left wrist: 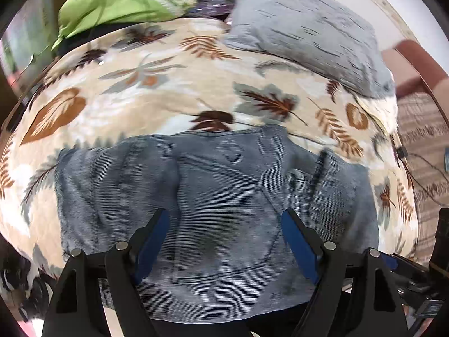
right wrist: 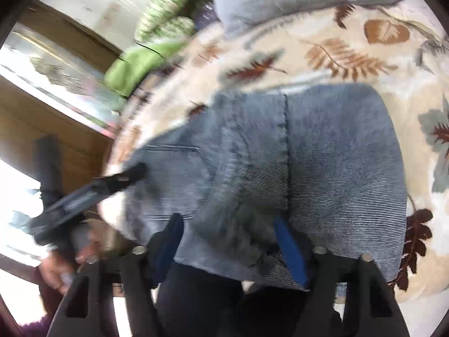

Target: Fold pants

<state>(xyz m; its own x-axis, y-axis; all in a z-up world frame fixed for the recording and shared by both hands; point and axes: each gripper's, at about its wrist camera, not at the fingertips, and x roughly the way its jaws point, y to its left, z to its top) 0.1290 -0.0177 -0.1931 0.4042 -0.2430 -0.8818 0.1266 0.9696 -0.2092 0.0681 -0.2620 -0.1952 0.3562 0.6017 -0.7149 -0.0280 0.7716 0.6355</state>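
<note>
Blue-grey denim pants [left wrist: 219, 185] lie folded into a compact bundle on a leaf-print bedspread [left wrist: 157, 84], close to its near edge. My left gripper [left wrist: 224, 217] stands open just above the pants, its blue pads wide apart with nothing pinched. In the right wrist view the pants [right wrist: 336, 154] fill the middle. My right gripper [right wrist: 227, 223] is open over their near edge, and a blurred hump of denim rises between the fingers without being pressed. The left gripper [right wrist: 134, 172] reaches in from the left, held by a hand [right wrist: 59, 269].
A grey pillow [left wrist: 303, 28] lies at the far right of the bed, and green cloth [left wrist: 112, 8] is piled at the far left. A wooden frame and a window [right wrist: 56, 56] stand beyond the bed. A patterned floor [left wrist: 421, 146] is to the right.
</note>
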